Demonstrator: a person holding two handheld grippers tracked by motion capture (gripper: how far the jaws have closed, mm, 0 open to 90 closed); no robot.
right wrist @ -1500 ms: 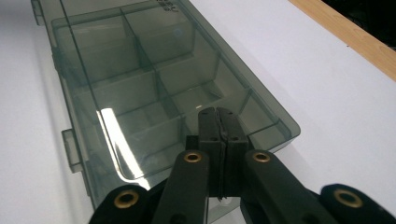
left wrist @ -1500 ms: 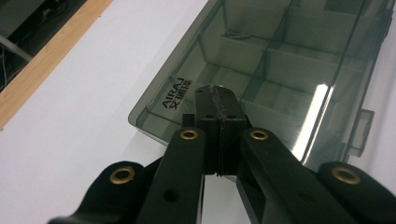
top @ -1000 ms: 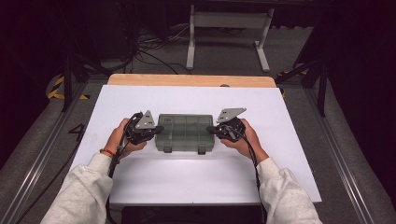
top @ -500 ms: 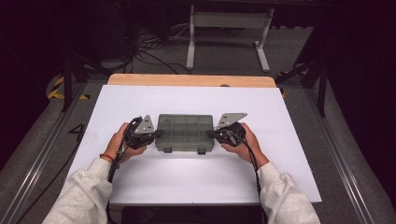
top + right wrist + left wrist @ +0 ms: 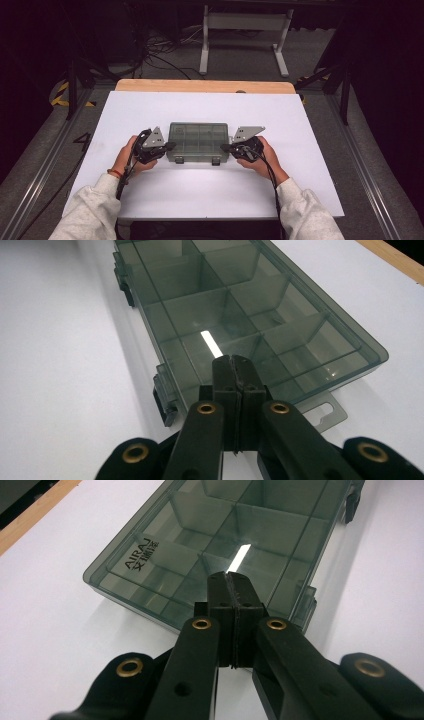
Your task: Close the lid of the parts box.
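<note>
A flat, rectangular organiser box [image 5: 199,142] of smoky translucent plastic lies closed on the smooth white sheet covering the counter [image 5: 300,150], near its front middle, thin dividers showing through the glossy lid and two dark latches [image 5: 165,402] along its near long edge. The left hand-held gripper [image 5: 167,146] points at the box's left end and the right hand-held gripper [image 5: 226,148] at its right end; each has its matte black jaws pressed fully together, gripping nothing.
</note>
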